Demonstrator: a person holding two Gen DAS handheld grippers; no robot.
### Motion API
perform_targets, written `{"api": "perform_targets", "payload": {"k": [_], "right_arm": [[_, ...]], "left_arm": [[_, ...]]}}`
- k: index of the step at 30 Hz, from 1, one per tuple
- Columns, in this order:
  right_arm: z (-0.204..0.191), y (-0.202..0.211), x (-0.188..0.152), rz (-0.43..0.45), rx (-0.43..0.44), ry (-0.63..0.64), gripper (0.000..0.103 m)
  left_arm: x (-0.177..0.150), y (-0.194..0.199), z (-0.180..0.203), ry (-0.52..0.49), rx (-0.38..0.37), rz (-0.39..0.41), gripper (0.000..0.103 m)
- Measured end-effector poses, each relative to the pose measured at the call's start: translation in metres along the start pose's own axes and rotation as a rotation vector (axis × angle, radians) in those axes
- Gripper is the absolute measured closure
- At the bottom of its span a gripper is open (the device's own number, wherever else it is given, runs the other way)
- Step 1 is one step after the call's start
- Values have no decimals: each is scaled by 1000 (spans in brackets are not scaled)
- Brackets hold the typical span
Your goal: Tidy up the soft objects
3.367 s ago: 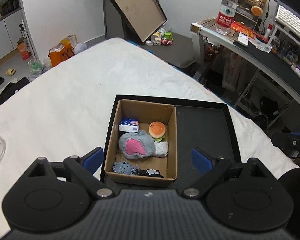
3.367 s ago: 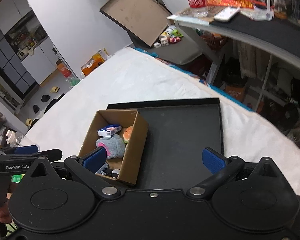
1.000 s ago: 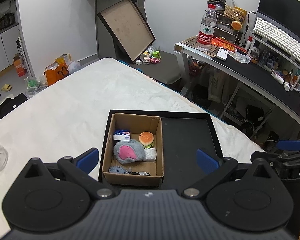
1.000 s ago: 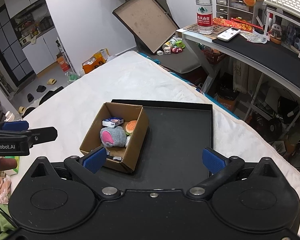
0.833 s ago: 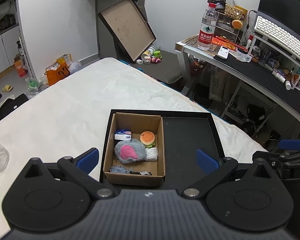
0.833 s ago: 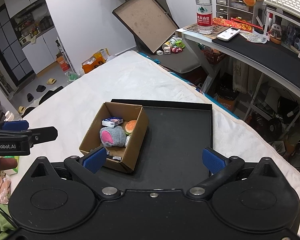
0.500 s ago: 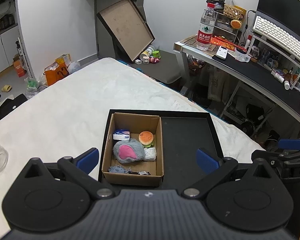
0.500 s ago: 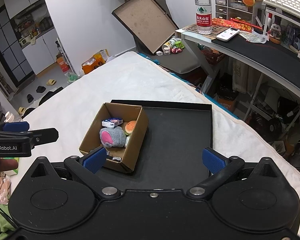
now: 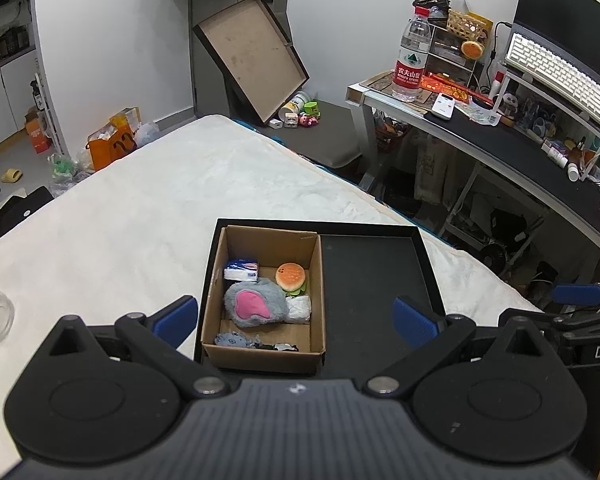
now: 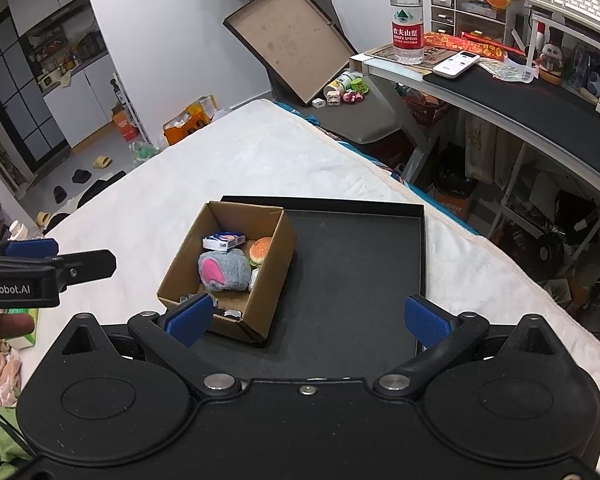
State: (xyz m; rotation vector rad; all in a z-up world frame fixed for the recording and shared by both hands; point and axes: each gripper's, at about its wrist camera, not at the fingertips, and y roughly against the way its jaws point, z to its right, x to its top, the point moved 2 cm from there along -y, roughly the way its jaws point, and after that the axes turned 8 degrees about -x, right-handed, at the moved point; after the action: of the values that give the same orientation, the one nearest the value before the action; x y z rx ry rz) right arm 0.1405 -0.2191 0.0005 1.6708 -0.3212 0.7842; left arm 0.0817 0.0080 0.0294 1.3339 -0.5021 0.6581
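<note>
facing the cardboard box [image 9: 262, 298] in the black tray [image 9: 374, 276], left gripper [image 9: 296, 322] is spread, empty; grey plush [image 9: 256, 306] and burger toy [image 9: 290, 276] lie inside. right wrist view: right gripper [image 10: 308, 320] spread, empty, above the tray

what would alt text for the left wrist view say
An open left gripper hovers over a cardboard box of soft toys: a grey and pink plush and a burger toy. The box sits in a black tray on a white bed.
</note>
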Motion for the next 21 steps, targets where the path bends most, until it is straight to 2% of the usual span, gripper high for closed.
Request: {"api": "perform_targets", "payload": {"k": [21], "right_arm": [[-1,-1,0,1,-1,-1,0]], "left_arm": [[-1,-3,-2,-6,8,-10,0]]}}
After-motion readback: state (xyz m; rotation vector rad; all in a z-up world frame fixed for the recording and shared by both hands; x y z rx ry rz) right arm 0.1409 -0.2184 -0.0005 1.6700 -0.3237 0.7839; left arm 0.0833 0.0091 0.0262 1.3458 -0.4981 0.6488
